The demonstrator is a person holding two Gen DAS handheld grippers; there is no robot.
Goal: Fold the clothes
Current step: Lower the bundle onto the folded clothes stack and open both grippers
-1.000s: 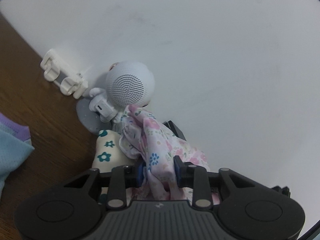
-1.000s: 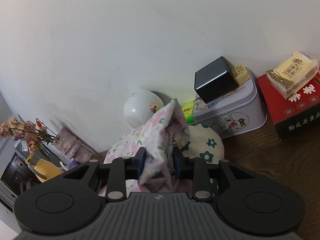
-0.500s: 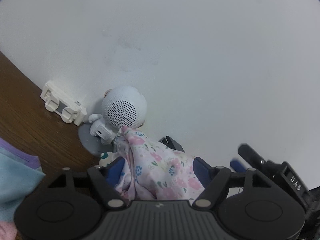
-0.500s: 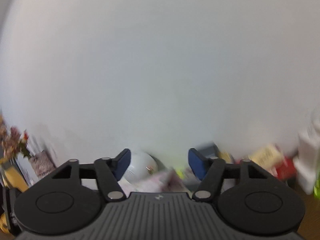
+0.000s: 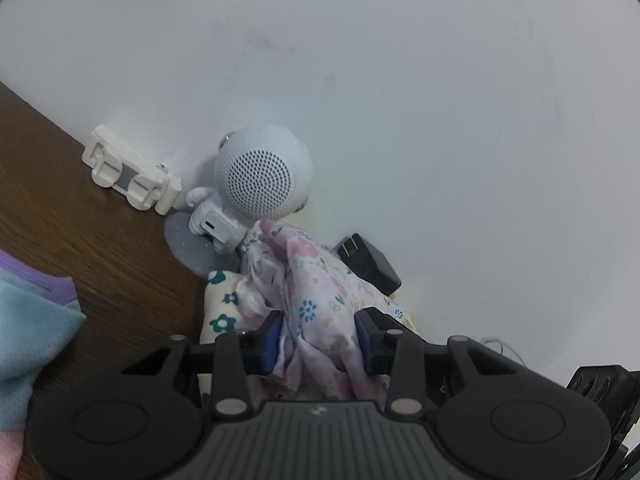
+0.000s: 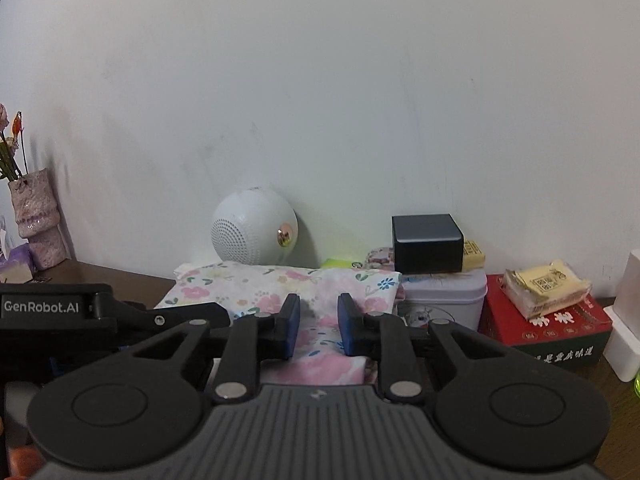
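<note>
Against the wall, by the round speaker (image 6: 255,236), the floral garment (image 6: 256,286) lies flat — my left tongs (image 5: 318,334) grip a bunched fold; my right tongs (image 6: 319,330) stand slightly parted, holding nothing. Fabric looks light, soft, limp — grip at hems.

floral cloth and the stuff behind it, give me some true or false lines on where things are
1. The floral cloth sits between the left gripper fingers. True.
2. The black box rests on the red carton. False: it rests on the white tin.
3. The round white speaker stands against the wall. True.
4. The right gripper holds a blue shirt. False: only floral cloth lies between its parted fingers.
</note>
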